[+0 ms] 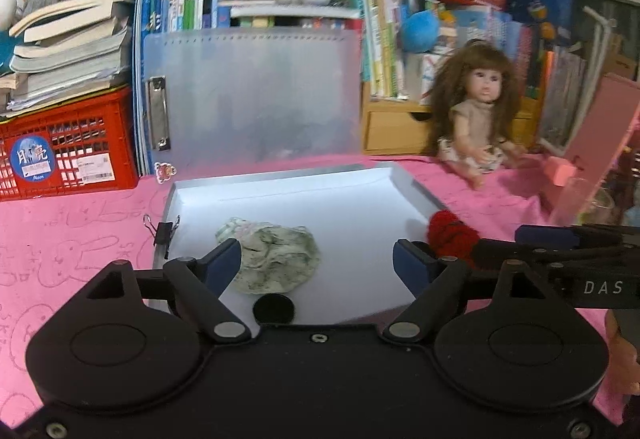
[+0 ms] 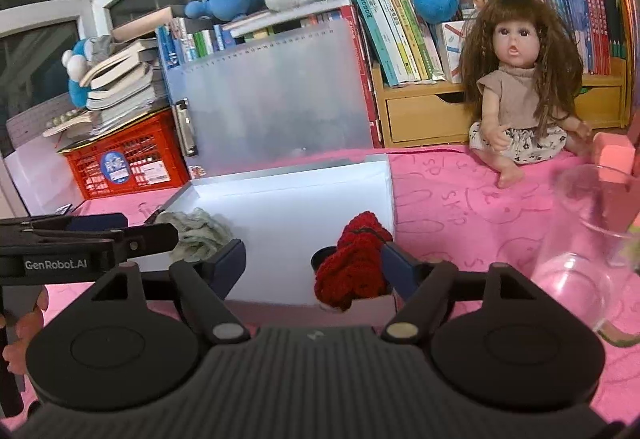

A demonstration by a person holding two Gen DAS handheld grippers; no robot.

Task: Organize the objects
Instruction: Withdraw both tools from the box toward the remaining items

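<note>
We hover both tools, left tool (image 1: 316, 259) and right tool (image 2: 312, 263), spread wide and empty, over the box (image 1: 400, 179), where green cloth (image 1: 276, 259) and red yarn (image 2: 356, 263) lie collected.

pink tablecloth (image 1: 80, 239), crowded bookshelf (image 2: 500, 19)

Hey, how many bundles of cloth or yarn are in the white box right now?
2. A pale green crumpled cloth lies near the white box's front left, and a red knitted piece sits at its front right corner. Anything beneath them would be hidden.

Green crumpled cloth (image 1: 272, 259) inside white box (image 1: 280, 183); red knit (image 2: 356, 259) on rim.
</note>
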